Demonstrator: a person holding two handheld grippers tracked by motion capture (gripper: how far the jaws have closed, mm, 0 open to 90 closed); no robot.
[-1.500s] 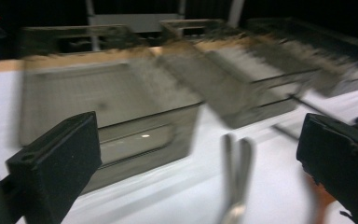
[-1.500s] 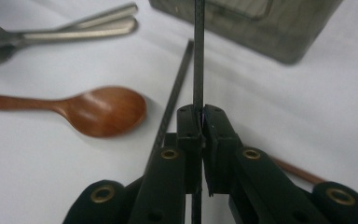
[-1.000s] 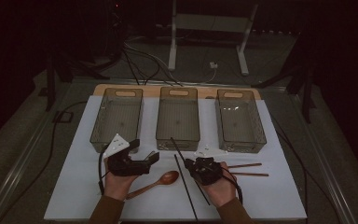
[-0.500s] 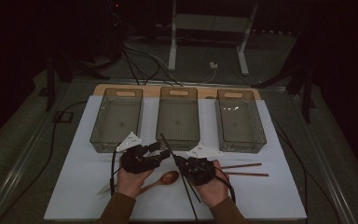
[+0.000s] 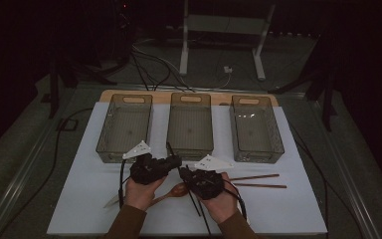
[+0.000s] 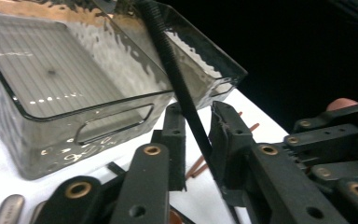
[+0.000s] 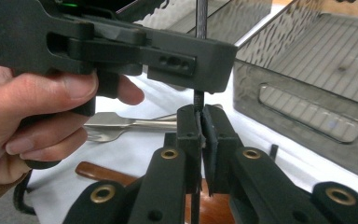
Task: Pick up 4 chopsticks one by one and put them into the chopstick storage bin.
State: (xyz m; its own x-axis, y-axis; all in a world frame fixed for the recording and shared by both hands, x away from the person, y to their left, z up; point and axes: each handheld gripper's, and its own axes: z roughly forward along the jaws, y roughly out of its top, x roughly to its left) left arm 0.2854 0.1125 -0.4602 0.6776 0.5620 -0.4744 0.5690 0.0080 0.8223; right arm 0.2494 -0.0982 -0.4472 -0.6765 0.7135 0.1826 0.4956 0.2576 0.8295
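Left hand-held gripper (image 6: pixel 196 140) closing round black rod (image 6: pixel 177 79) (right gripper view: blocked).

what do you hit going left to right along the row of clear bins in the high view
left clear plastic bin with a cut-out handle → middle clear plastic bin → right clear plastic bin, all three standing on the white mat.

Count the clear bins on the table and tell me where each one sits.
3, in a row along the mat's far edge: left bin, middle bin, right bin. None seems hidden.
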